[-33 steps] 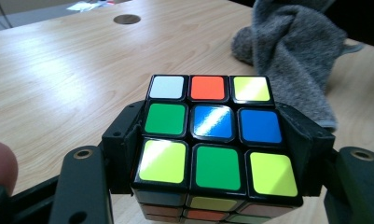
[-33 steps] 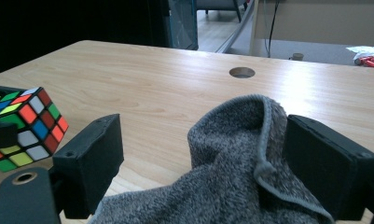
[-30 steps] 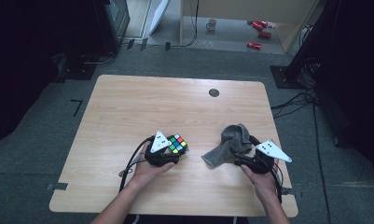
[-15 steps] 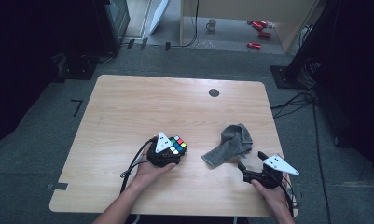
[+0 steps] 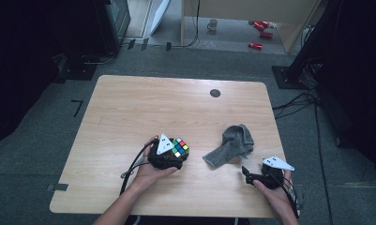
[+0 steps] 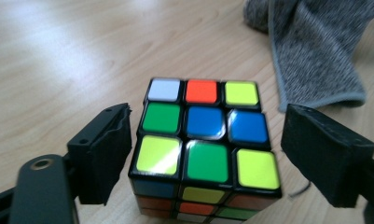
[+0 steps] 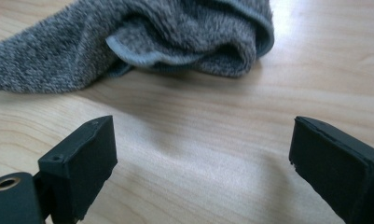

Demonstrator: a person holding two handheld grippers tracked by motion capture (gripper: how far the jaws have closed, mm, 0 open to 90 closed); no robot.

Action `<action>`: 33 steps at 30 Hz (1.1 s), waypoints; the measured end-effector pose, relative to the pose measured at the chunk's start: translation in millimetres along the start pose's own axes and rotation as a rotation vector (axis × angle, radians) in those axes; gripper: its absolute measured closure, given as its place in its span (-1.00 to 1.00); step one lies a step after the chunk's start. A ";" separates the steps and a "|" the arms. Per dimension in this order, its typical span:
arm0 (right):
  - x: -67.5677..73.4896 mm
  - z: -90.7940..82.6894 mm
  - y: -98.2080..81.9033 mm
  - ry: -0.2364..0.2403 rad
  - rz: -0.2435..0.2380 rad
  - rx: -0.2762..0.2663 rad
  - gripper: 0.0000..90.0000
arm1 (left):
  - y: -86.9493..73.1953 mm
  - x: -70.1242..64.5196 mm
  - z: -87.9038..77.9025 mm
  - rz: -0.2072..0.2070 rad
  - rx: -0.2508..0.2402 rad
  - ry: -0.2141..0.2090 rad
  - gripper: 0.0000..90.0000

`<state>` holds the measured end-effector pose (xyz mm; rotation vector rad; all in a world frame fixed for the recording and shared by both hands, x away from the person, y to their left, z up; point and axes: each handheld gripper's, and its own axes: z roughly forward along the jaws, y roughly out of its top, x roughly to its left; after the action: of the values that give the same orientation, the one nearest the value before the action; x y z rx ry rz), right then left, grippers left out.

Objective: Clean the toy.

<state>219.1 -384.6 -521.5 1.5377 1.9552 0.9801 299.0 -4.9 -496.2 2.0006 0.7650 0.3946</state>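
A scrambled colour cube (image 5: 180,147) (image 6: 205,140) stands on the wooden table (image 5: 153,108) near its front middle. My left gripper (image 5: 177,153) (image 6: 208,154) straddles it; the jaws have just been opening, and a narrow gap shows on each side of the cube, so it is open. A crumpled grey cloth (image 5: 232,144) (image 7: 142,37) lies to the right of the cube. My right gripper (image 5: 245,172) (image 7: 201,158) sits low over bare wood just short of the cloth. Its jaws have just been opening and stand open with nothing between them.
A black round grommet (image 5: 215,93) sits in the tabletop at the back right. The right hand is close to the table's front right corner. On the floor beyond the table are a mug (image 5: 213,24) and red cans (image 5: 260,33).
My right gripper has left the cloth and drawn back toward the front right corner, lower down. The cloth now lies free on the table. The left jaws have spread away from the cube's sides.
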 end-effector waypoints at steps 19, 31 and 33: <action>3.6 8.5 1.6 -0.044 -0.018 0.066 -0.85 | -26.2 42.7 -79.3 -0.107 -0.015 0.121 -0.96; 3.6 8.5 1.6 -0.043 -0.018 0.065 -0.84 | -80.6 89.1 -115.2 -0.200 0.186 0.309 -0.96; 3.6 8.5 1.6 -0.042 -0.019 0.066 -0.84 | -87.7 92.5 -111.9 -0.174 0.260 0.346 -0.96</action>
<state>225.4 -378.8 -525.4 1.5593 1.9875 0.8774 275.9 162.0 -515.5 2.1100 1.2519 0.5702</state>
